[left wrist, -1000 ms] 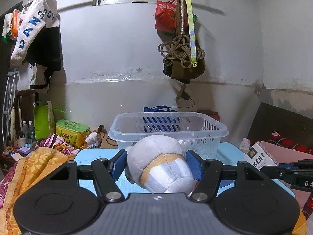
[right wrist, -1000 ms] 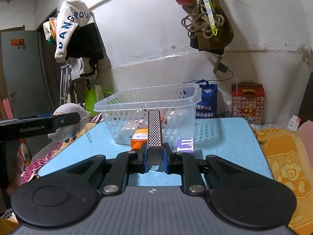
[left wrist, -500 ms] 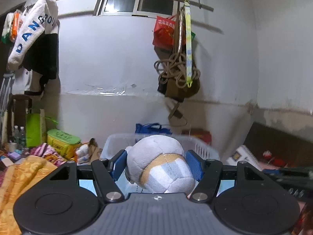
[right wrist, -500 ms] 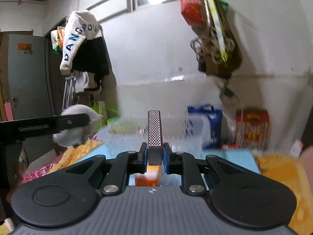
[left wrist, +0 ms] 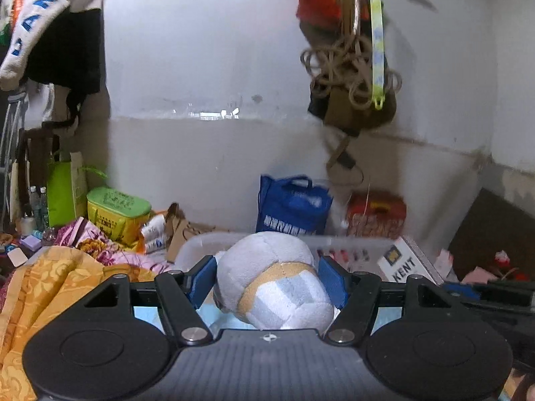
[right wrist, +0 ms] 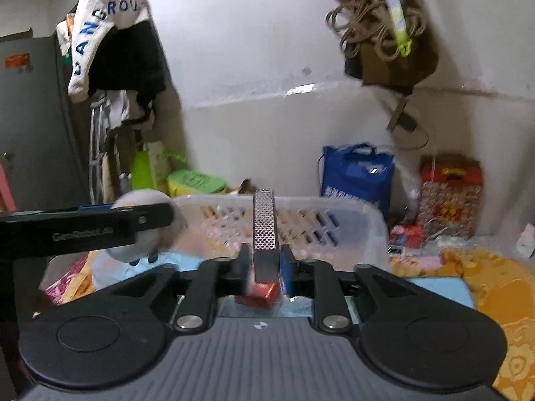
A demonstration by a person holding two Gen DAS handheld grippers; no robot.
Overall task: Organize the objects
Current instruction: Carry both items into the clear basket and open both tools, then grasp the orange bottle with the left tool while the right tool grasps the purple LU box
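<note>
Grey plush ball (left wrist: 272,284) sits pinched in our left gripper (left wrist: 267,280), just before the clear plastic basket (right wrist: 367,220). Our right gripper (right wrist: 265,264) clamps an upright metal file (right wrist: 264,230) near it.

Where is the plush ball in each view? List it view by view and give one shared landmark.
Left wrist: plush ball at bottom centre, clamped in the left gripper.
Right wrist: at left, partly behind the left gripper's finger, before the basket.
Shared landmark: blue bag by the wall.
</note>
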